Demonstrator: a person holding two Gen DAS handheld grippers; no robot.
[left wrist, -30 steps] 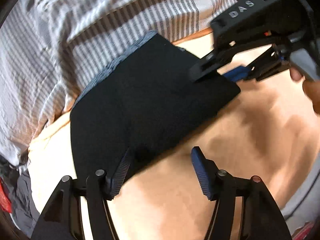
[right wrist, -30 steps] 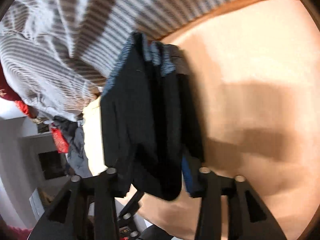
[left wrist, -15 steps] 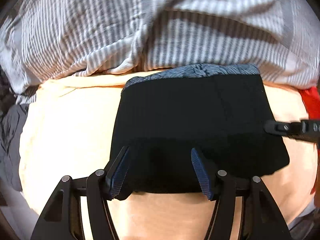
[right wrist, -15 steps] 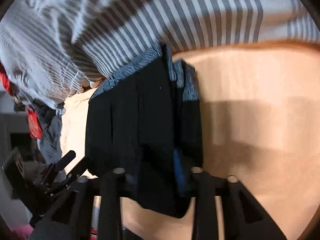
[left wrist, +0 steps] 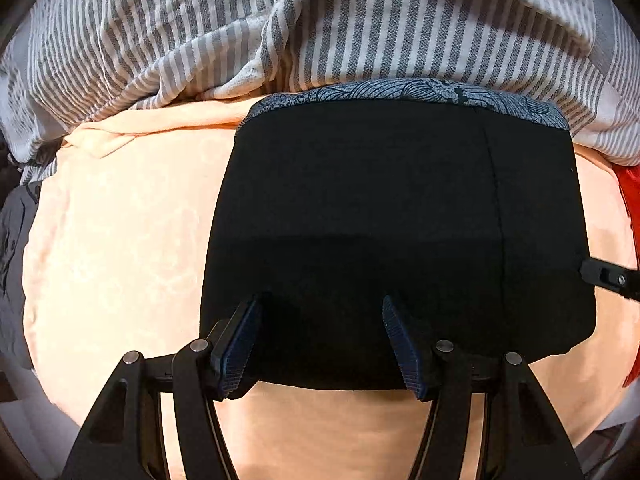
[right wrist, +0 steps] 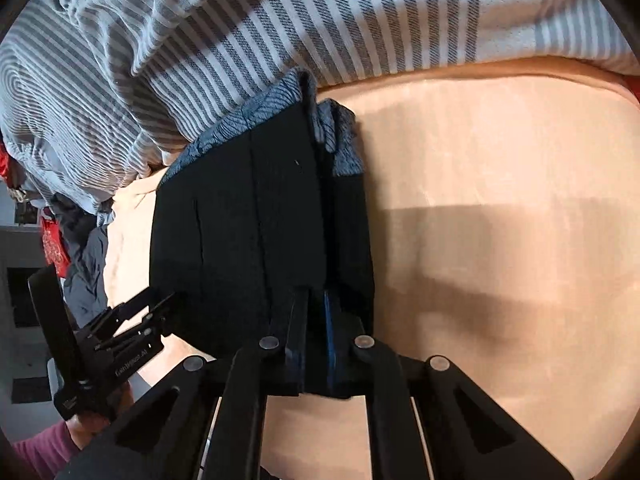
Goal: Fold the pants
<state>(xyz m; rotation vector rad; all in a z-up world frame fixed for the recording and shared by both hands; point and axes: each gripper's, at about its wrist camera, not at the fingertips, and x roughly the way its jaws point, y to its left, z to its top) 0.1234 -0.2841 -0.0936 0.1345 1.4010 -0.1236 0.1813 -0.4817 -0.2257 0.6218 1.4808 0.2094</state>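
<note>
Lying folded into a compact rectangle on the peach-coloured bed sheet, black fabric pants with a blue-grey patterned waistband, the waistband edge touching the grey-and-white striped blanket bunched at 12 o'clock

Hovering at 6 o'clock over the near edge of the pants, left hand-held gripper, fingers spread wide apart and released, blue ribbed pads resting against the dark cloth without pinching it

Clenching on the pants at their 3 o'clock side, right hand-held gripper, fingers drawn close together with several stacked layers of black cloth squeezed between them; only its black tip showing in the left wrist view, touching the cloth edge

Showing from the right wrist view, the folded layers standing edge-on, waistband at 12 o'clock against the blanket, bare sheet spreading toward 3 o'clock, the left hand-held gripper reaching in from 8 o'clock just beside the cloth

Piling at 9 o'clock beyond the bed, grey crumpled clothing, and at 3 o'clock a red fabric item
</note>
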